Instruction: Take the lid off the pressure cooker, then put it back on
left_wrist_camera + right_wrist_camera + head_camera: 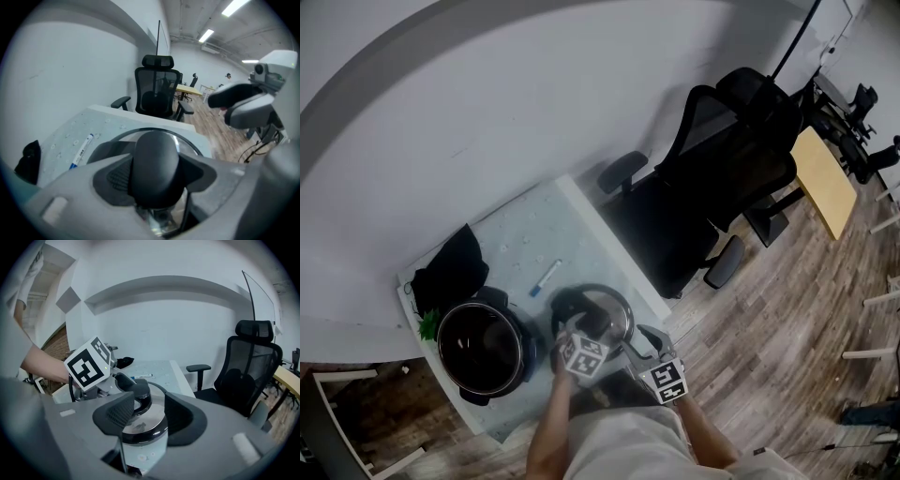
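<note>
**While the lid [605, 309] lies off the pot [483, 349], the left gripper [158, 165] grips its knob [155, 147]**

As the left gripper view shows, the black knob fills the gap between the left fingers [117, 176], with both pads pressed on its sides. The right gripper [150, 408] holds its fingers apart. The lid's near rim sits low in their gap, and neither pad is seen pressing it. The lid rests flat on the worktop [525, 234] under both pairs of fingers.

Judged from this layout, removal is done. Lifting the lid, carrying it to the pot and seating it are left.

Only the head view shows the open pot, just beside the lid and on the far side of the left fingers from the right gripper. In that view, marker cubes cover both sets of fingers. Only the right gripper view shows the lid's steel dome side-on, with the left gripper's cube above it.

Beyond the fingers lie a pen [546, 277] and, farther, a black cloth [450, 267]. Past the worktop's edge stands an office chair [722, 178].
</note>
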Demonstrator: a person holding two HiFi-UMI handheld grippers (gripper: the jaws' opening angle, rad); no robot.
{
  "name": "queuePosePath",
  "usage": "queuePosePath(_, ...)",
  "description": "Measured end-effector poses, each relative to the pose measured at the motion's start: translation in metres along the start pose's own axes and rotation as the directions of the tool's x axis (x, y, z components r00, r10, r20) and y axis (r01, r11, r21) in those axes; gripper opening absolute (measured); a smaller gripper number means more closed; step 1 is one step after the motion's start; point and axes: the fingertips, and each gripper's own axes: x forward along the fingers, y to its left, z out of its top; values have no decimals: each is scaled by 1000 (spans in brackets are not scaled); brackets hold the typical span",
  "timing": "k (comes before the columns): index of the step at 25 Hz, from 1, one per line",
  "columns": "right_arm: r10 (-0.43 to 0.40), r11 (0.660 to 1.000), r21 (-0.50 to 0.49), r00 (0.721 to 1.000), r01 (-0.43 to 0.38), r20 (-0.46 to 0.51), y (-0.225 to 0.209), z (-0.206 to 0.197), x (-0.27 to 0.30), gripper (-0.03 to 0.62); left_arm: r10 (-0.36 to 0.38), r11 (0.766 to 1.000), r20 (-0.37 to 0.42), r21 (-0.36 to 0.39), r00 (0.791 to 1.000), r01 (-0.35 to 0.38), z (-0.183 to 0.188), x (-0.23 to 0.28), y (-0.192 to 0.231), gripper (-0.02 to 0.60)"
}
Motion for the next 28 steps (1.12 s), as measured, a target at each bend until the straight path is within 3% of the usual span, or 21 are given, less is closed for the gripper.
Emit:
queuePosePath(8,-7,1000,7,1000,7,-1,0,2,-1,189,-22,1000,13,8,1000,22,7,-7,-3,275)
queuePosePath(15,-15,1000,-6,1000,16,23,-4,26,-15,189,-59,997,59,47,997,56,47,-39,-11,275)
queuePosePath(22,-10,999,-41,996,13,87,-2,85,-39,189,-106,985,112,145,988,89,103,-90,-21,275)
queuePosePath(28,29,996,-92,990,-16,139,14,129,-60,189,-102,973,135,220,986,71,138,-140,-24,275)
